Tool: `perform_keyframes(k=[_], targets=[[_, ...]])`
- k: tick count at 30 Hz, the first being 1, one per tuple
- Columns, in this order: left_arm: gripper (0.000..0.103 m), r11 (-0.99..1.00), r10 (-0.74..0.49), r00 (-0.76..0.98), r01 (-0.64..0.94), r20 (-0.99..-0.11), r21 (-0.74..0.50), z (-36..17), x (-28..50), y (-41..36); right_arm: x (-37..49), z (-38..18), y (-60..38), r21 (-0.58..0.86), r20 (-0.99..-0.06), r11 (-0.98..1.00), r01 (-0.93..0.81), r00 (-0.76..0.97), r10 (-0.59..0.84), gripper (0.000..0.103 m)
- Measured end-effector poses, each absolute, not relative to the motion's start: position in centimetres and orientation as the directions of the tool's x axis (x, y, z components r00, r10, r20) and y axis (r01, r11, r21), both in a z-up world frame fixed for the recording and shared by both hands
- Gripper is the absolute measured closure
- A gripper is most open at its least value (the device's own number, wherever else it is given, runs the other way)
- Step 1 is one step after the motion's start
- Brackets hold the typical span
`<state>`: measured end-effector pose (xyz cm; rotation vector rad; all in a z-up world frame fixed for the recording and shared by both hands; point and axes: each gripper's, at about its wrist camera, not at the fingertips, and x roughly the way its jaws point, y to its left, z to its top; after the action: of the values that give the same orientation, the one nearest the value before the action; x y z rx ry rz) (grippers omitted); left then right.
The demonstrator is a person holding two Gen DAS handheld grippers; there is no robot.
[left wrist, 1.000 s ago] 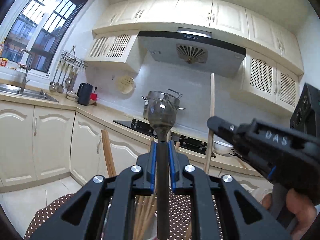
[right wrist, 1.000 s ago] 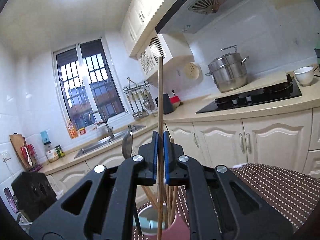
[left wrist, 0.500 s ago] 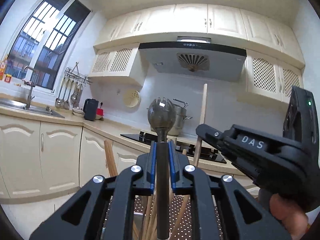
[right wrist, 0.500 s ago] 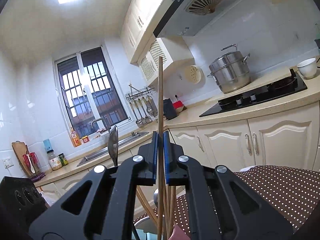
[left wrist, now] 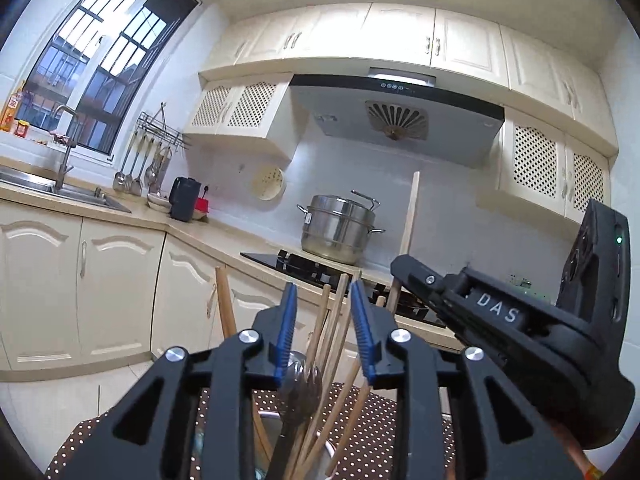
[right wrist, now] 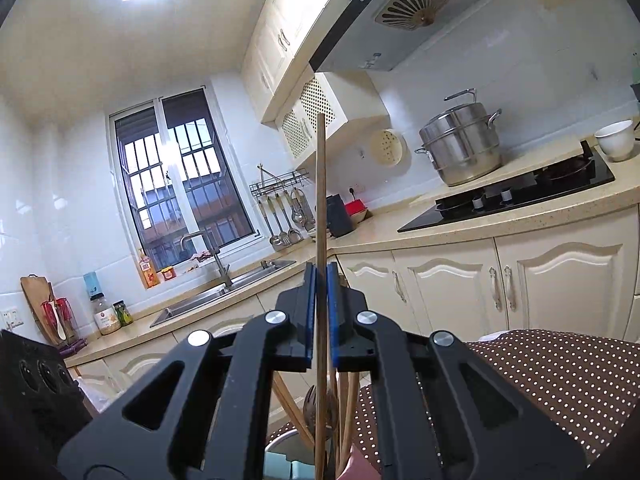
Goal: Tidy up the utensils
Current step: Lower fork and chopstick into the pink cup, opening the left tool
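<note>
My left gripper [left wrist: 324,332] is open and empty, just above a metal holder [left wrist: 276,424] that holds several wooden chopsticks [left wrist: 336,344] and a dark metal spork [left wrist: 300,380] standing head up. My right gripper [right wrist: 321,312] is shut on one wooden chopstick [right wrist: 320,200], held upright over the same holder [right wrist: 280,448]. In the left wrist view the right gripper [left wrist: 416,276] shows to the right with its chopstick [left wrist: 410,216] sticking up. The holder's base is hidden by the grippers.
The holder stands on a brown dotted tablecloth [right wrist: 540,380]. Behind are cream cabinets [left wrist: 100,280], a sink [left wrist: 40,188], a black hob [right wrist: 520,196] with a steel steamer pot [left wrist: 340,228], a white bowl [right wrist: 616,140] and hanging ladles [left wrist: 144,168].
My left gripper opened and the spork dropped from its jaws down into the holder. My right gripper still holds its chopstick upright, a little higher over the holder.
</note>
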<state>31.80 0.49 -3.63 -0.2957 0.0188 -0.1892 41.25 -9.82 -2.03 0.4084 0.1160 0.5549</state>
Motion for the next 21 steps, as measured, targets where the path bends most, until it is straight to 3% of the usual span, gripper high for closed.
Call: perform_keyframes(k=[8,21], targets=[[0.063,0.941,-0.179,0.984,0.164,-0.025,-0.295,-2.6,30.7,1.2,40.5,-1.9,-9.3,0.366,-0.015,0.793,-0.487,0.849,0.528,0.096],[0.053,0.960,-0.126,0.986,0.094,-0.109,-0.265,-0.4,28.6,2.5,37.6,-3.0,-8.5,0.283,-0.086,0.827,-0.487,0.845,0.527,0.097]])
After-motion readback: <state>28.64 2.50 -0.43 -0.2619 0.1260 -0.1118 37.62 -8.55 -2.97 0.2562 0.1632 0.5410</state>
